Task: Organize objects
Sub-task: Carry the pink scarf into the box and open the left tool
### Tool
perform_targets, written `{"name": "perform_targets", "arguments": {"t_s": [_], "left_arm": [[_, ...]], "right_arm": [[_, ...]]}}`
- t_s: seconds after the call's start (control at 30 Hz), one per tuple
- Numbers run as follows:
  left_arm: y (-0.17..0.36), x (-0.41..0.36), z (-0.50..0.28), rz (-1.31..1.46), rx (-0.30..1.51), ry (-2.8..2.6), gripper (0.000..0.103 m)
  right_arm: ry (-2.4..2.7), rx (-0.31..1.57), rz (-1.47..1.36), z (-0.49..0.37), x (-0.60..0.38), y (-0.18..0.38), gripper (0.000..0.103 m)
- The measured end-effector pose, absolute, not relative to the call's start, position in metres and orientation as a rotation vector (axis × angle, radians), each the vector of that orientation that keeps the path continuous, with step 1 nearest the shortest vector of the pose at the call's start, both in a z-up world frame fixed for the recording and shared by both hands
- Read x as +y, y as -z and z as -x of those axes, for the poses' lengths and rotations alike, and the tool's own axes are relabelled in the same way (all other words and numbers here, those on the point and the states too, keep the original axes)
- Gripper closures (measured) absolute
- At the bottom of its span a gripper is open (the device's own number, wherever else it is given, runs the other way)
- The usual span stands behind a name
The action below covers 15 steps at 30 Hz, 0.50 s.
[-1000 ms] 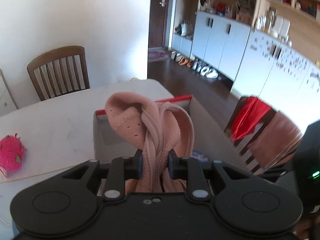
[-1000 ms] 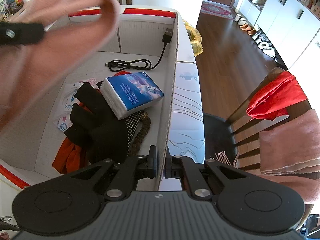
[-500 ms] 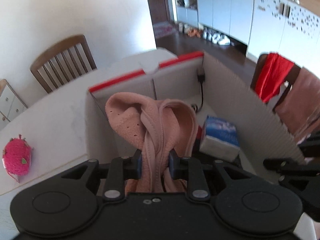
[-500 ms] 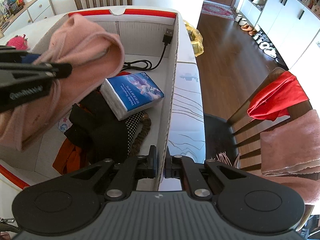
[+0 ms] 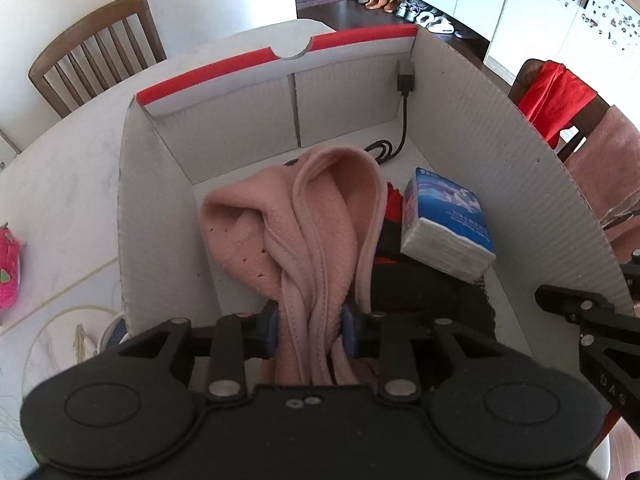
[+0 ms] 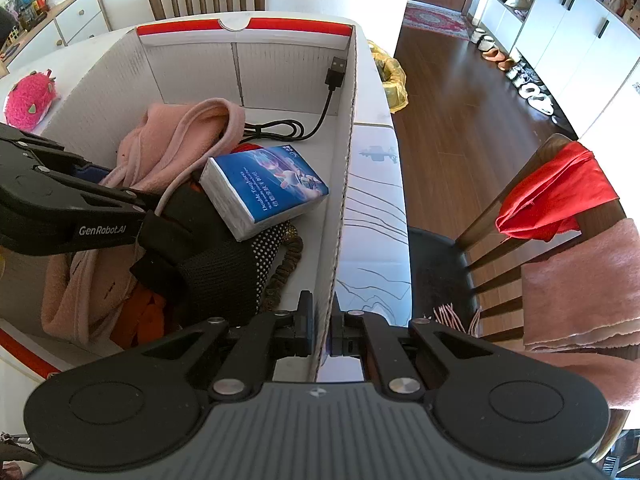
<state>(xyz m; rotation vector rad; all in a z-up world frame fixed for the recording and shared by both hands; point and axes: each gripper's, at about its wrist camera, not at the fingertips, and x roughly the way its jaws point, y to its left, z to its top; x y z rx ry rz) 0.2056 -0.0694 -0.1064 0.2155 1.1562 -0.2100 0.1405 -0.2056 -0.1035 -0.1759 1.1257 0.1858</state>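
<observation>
— What does your left wrist view give you?

— Your left hand-held gripper (image 5: 309, 326) has just been easing its jaws apart, yet the pads still touch the pink garment (image 5: 304, 216) bunched between them. Its long axis runs away from you, down into the white box (image 5: 500, 128), beside the tissue pack (image 5: 446, 224).

— And your right wrist view?

— Your right hand-held gripper (image 6: 321, 326) is clamped on the box's side wall. Only here you see black gloves (image 6: 216, 264), orange cloth (image 6: 140, 316) and the coiled black cable (image 6: 280, 130). The box sits on the counter (image 6: 376, 208).

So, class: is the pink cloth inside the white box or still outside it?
Inside. The pink cloth lies bunched within the white box walls, on the other items, with the left gripper around one end.
</observation>
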Motion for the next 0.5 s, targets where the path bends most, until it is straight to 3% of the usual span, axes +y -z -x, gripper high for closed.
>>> {"name": "perform_targets", "arguments": {"t_s": [0.37,0.5], "left_arm": [[0.092,-0.069,-0.197,-0.199,1.134,0.261,0.056],[0.084,-0.07,-0.195,-0.173,1.111,0.29,0.043]], "right_arm": [[-0.185,1.129,0.175,-0.141,-0.206,0.105,0.098],[-0.186,1.129,0.175,-0.142,-0.207,0.105,0.098]]}}
